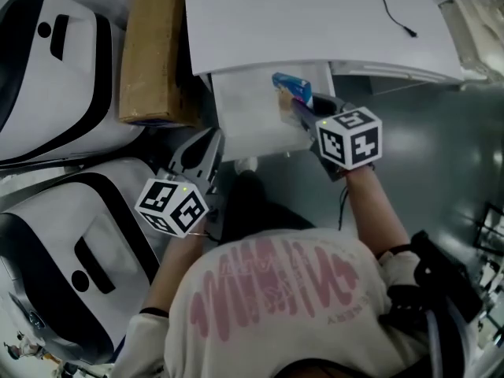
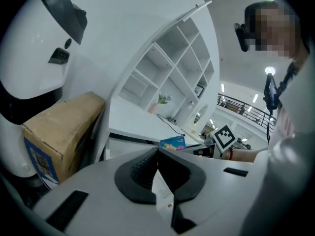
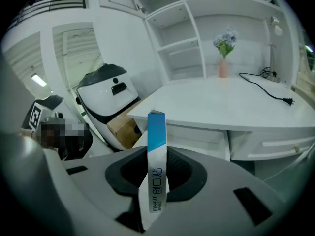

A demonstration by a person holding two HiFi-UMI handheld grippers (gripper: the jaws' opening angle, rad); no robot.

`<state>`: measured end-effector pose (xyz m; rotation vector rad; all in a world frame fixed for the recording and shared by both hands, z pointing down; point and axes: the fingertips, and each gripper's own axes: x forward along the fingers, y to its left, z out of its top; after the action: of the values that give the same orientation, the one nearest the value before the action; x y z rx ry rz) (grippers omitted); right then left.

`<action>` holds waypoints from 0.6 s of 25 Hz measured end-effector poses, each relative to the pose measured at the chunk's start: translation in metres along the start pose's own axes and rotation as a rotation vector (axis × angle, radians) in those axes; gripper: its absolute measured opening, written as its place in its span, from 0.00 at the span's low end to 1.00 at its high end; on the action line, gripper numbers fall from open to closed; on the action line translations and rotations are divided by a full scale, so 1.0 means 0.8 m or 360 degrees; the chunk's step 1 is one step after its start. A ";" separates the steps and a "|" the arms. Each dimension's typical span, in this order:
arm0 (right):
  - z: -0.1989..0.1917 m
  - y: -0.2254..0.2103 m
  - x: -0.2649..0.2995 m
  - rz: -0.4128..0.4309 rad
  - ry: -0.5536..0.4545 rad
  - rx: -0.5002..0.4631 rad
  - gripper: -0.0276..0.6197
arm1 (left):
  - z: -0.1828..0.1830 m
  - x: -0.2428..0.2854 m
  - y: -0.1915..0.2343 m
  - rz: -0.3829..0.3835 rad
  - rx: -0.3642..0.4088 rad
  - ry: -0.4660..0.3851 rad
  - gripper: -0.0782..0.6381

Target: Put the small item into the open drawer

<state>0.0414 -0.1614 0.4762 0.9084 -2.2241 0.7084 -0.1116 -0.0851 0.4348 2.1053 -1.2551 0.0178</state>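
Head view: white desk (image 1: 315, 14) across the top w/ a black cable (image 1: 387, 8) on it, grey floor at the right. Open drawer (image 1: 252, 120) juts out below the desk edge. Cardboard box (image 1: 153, 46) stands left of it, w/ white-and-black shells (image 1: 55, 61) further left. Right gripper (image 1: 298, 105) reaches over the drawer's right side, clamped on the small box (image 1: 291, 87), blue and white. The box sits at the drawer's far right corner, near the desk edge; can't tell if it touches the drawer. Left gripper (image 1: 201, 150) hangs near the drawer's front left corner, apart from it.

Left gripper view: left gripper (image 2: 157, 152) has its pads pressed together at the tips, nothing btwn them. Beyond it are the cardboard box (image 2: 59, 132), the desk (image 2: 142, 124) and a white shelf unit (image 2: 172, 77). The small box (image 2: 173, 142) shows at the desk edge.

Right gripper view: right gripper (image 3: 157, 156) grips the small box (image 3: 156, 132) upright, blue end up, white end w/ print btwn the pads. Behind it are the desk (image 3: 231, 102), a vase w/ flowers (image 3: 224, 53), the cable (image 3: 266, 90) and the cardboard box (image 3: 123, 127).
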 end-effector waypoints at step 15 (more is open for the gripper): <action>-0.050 -0.019 0.109 0.0185 0.0455 -0.0277 0.19 | -0.015 0.042 0.044 -0.0007 0.0061 0.0126 0.15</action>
<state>0.0169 -0.1804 0.5682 0.5584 -2.0563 0.6415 -0.1178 -0.1154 0.4744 2.1190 -1.2126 0.1230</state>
